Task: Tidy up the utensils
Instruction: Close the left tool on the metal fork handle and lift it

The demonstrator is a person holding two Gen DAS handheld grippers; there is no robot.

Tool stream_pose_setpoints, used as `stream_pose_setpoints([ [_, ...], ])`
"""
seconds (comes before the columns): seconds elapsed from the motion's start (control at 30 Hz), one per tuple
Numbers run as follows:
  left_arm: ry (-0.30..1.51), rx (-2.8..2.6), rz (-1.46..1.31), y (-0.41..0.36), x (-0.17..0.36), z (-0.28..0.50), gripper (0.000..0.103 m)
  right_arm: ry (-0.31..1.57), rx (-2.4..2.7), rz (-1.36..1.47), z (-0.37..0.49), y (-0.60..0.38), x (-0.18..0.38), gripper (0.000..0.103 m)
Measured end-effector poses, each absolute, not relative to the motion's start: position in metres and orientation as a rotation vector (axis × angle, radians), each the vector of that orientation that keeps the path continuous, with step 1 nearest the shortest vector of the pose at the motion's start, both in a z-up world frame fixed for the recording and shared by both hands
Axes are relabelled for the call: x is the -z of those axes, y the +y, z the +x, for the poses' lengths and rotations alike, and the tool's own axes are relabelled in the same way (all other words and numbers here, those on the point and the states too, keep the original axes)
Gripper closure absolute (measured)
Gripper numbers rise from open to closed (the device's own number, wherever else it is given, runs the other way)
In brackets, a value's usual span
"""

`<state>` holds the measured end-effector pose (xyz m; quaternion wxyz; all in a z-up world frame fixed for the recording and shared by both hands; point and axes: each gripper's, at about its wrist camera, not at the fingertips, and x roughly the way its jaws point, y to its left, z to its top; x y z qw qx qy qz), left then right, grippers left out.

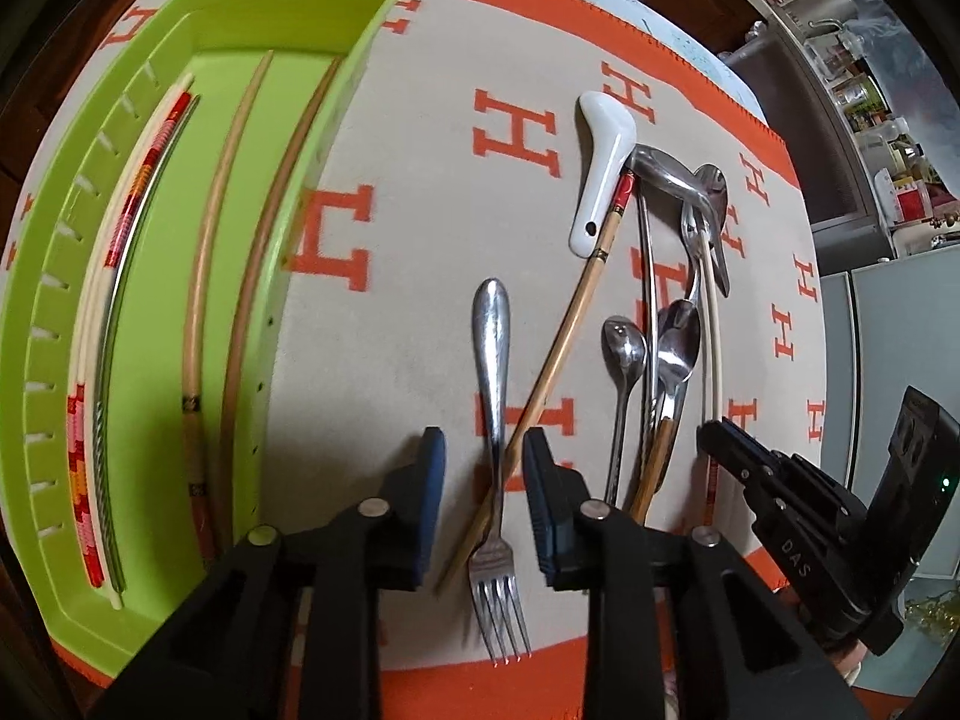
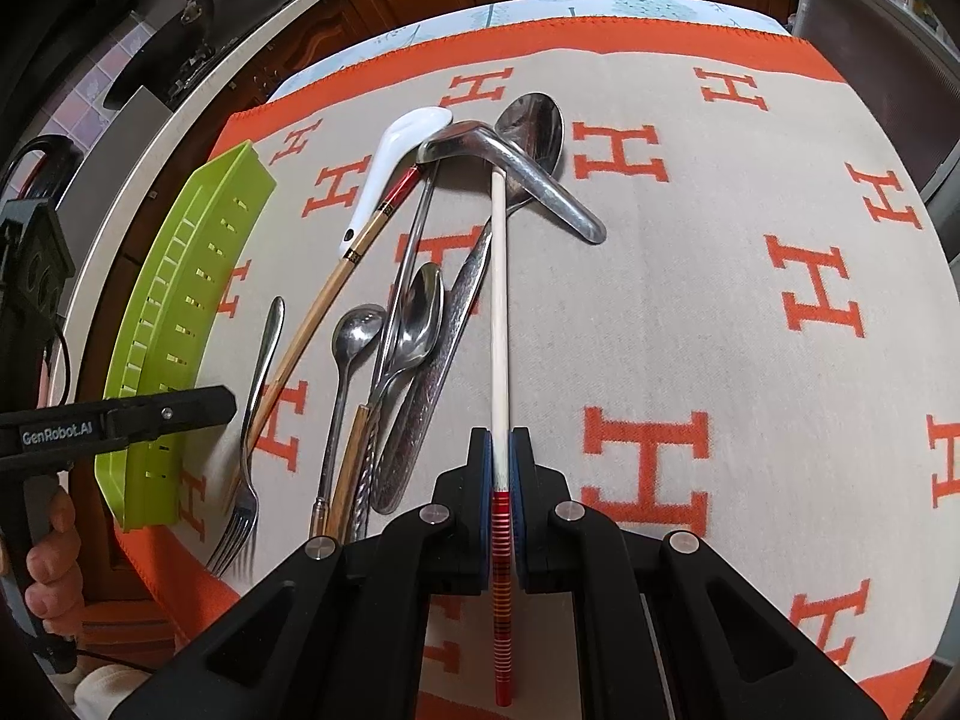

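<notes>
The white chopstick point(image 2: 499, 312) tip hides under the steel ladle point(image 2: 516, 177) in the upper middle. The wooden chopstick point(image 1: 558, 354) top slips beneath the ceramic spoon point(image 1: 603, 174). Shelf items at upper right are too blurred to identify.

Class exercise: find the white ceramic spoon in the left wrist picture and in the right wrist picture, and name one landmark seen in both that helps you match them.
Left wrist view: the white ceramic spoon lies upper centre-right on the cloth, at the far end of the utensil pile.
Right wrist view: the white ceramic spoon lies upper centre-left, right of the tray.
Shared landmark: the green tray, on the left in both views.
</notes>
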<state>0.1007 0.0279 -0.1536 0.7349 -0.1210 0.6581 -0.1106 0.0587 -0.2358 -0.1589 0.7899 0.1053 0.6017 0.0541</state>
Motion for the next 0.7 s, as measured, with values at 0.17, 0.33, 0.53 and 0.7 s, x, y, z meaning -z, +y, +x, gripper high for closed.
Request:
stream_pose_setpoints([
  [0.17,1.437,0.224,-0.218,0.017,0.155,0.111,0.084,1.297,-0.116,0.228,0.058,-0.236,0.159,0.098],
  [0.33,1.451,0.205,-0.131,0.001,0.159,0.113,0.084,1.295,-0.122,0.243,0.057,-0.237,0.159,0.098],
  [0.53,1.497,0.197,-0.055,-0.007,0.161,0.099,0.084,1.290,-0.127,0.276,0.057,-0.244,0.160,0.098],
  [0.7,1.561,0.189,-0.080,-0.010,0.164,0.088,0.085,1.285,-0.129,0.285,0.056,-0.246,0.159,0.098],
])
